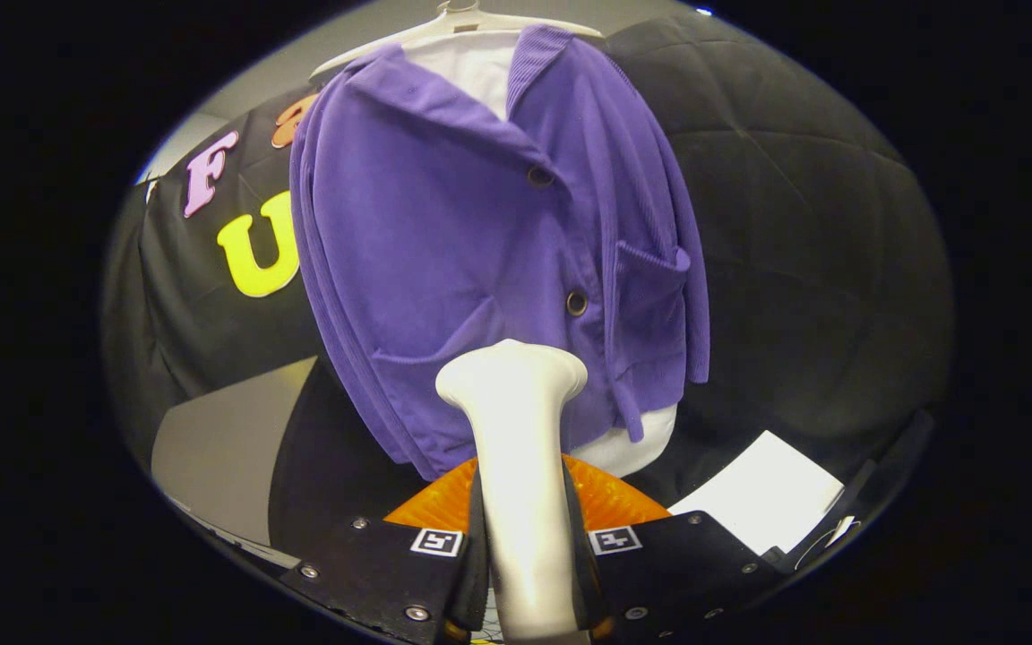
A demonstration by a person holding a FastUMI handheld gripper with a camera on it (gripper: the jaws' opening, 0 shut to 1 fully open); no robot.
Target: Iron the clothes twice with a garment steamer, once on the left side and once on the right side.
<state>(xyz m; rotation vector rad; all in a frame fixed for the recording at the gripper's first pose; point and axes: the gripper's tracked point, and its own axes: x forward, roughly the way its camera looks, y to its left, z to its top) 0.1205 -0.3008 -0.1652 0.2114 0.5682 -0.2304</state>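
The hand-held gripper (pixel 529 573) is clamping the white steamer (pixel 516 448) between both fingers, its head pointing up just ahead. Beyond it, the purple cardigan (pixel 471 242) is hanging on a hanger (pixel 458 22) over a white shirt (pixel 473 67).

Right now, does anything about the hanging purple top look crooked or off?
The purple buttoned cardigan hangs twisted on its white hanger, front turned sideways, white shirt poking out below. The gripper jaws clamp the white steamer.

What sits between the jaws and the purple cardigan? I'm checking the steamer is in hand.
The white garment steamer, clamped in the gripper, rises to the purple cardigan in the gripper view.
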